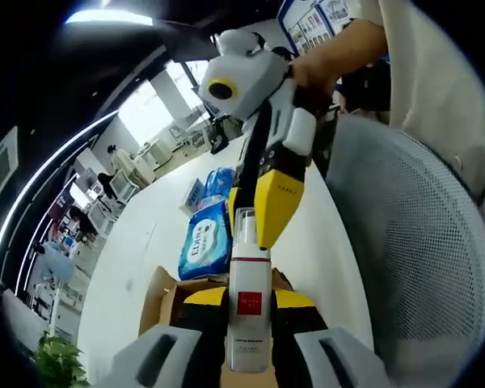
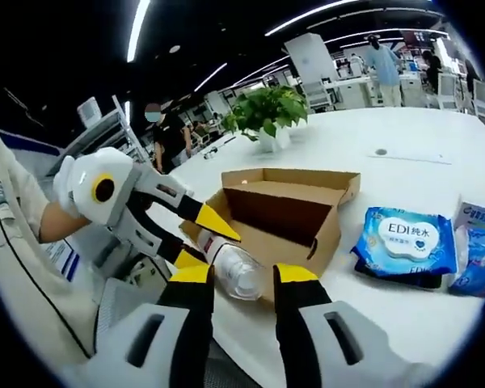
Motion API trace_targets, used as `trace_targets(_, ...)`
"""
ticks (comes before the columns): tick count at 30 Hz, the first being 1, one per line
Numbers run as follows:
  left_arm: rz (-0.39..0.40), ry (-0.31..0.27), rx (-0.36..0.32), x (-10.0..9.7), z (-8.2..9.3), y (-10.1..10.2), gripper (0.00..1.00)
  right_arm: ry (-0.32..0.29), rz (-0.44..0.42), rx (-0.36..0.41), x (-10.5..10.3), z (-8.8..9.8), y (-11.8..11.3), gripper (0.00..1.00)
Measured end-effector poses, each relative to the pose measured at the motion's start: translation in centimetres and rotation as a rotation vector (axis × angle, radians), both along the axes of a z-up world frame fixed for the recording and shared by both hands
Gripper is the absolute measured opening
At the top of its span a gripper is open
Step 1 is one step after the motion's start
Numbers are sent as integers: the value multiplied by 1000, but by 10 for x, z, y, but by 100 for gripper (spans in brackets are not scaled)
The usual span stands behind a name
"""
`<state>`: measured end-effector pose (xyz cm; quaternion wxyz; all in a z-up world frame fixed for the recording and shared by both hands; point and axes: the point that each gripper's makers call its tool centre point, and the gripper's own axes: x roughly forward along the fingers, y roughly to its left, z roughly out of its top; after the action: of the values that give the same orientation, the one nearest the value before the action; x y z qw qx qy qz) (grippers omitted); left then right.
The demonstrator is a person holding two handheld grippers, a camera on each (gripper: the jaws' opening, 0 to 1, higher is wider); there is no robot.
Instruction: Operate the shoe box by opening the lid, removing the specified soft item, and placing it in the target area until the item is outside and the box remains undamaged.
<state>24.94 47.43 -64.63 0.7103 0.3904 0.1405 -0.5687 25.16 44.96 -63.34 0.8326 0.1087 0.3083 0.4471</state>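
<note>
**Desk:** Which way was the bottle pointing when you looked?

**Me:** In the left gripper view I saw the spray bottle (image 1: 249, 299) lying along the axis of my left hand-held gripper (image 1: 249, 311), its nozzle end away from the camera. The yellow-tipped jaws were clamped on its body, one on each side. From the right gripper view, that same bottle (image 2: 230, 265) ran slantwise, its clear end toward my right hand-held gripper (image 2: 241, 279).

**Desk:** And the right one?

**Me:** Its jaws stood apart with nothing between them. The bottle's end sat just beyond the tips.

**Desk:** Where was it relative to the shoe box?

**Me:** Outside it, held in the air at the near corner of the open cardboard shoe box (image 2: 287, 212), whose flaps were spread on the white counter (image 2: 404, 141).

**Desk:** Anything around it?

**Me:** A blue wipes pack (image 2: 406, 244) lay beside the box, with more blue packets (image 2: 477, 259) past it. A potted plant (image 2: 268, 113) stood behind the box. A mesh chair (image 1: 412, 242) was next to the counter.

**Desk:** How did the bottle look?

**Me:** White, with a red label band and a clear cap.
</note>
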Motion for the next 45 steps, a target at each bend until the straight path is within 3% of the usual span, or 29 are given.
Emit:
trace_targets(5, -1, -14, -7, 1, -1, -1, 19, 82, -45, 57, 2, -2, 0, 25)
trace_targets(17, -1, -37, -21, 6, 2, -2, 19, 214, -120, 151, 7, -4, -2, 24)
trace_targets(33, -1, -34, 20, 10, -13, -1, 19, 257, -98, 130, 2, -3, 2, 16)
trace_targets(45, 13, 26, -1, 14, -19, -7, 20, 259, -115, 128, 7, -7, -4, 16)
